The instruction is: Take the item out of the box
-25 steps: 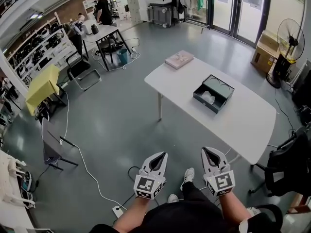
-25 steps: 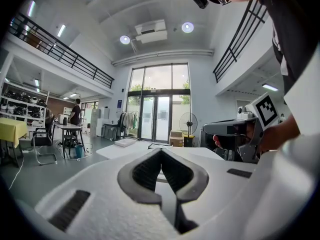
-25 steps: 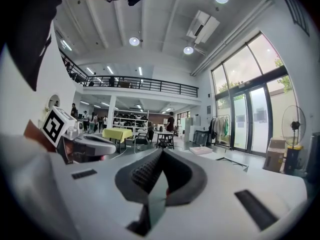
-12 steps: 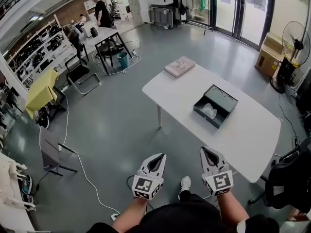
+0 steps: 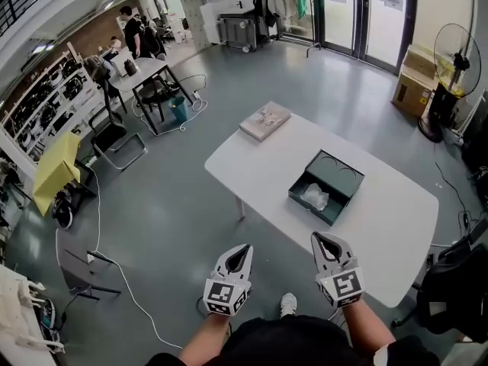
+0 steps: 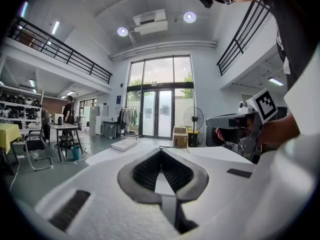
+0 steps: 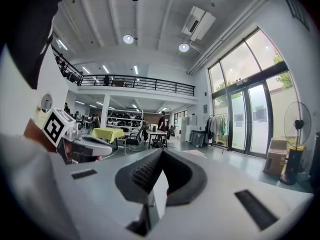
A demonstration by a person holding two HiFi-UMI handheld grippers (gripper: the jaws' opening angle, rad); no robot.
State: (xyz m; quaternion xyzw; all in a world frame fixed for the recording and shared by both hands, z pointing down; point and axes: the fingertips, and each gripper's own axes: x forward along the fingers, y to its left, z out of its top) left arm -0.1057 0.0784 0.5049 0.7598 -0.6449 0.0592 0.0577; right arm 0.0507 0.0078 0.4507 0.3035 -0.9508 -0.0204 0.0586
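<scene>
A dark green box [image 5: 328, 186] lies open on the white table [image 5: 389, 212], its lid laid back. Inside its near half sits a pale item in clear wrapping [image 5: 314, 197]. Both grippers hang low in the head view, short of the table's near edge and well apart from the box. My left gripper [image 5: 245, 248] is shut with nothing in it, and my right gripper [image 5: 321, 239] is shut and empty too. The left gripper view shows its jaws [image 6: 161, 151] met at the tips, pointing toward the table [image 6: 220, 153]. The right gripper view shows closed jaws [image 7: 161, 152].
A flat pinkish book [image 5: 264, 120] lies at the table's far left corner. A black chair [image 5: 450, 284] stands at the right of the table. A fan [image 5: 456, 56] and a cardboard box [image 5: 414, 73] stand far right. A cable [image 5: 130, 288] runs over the floor at left.
The head view has drawn nearer to the table, and the box now sits lower and further left in it. Both grippers stay shut and keep their place near the bottom.
</scene>
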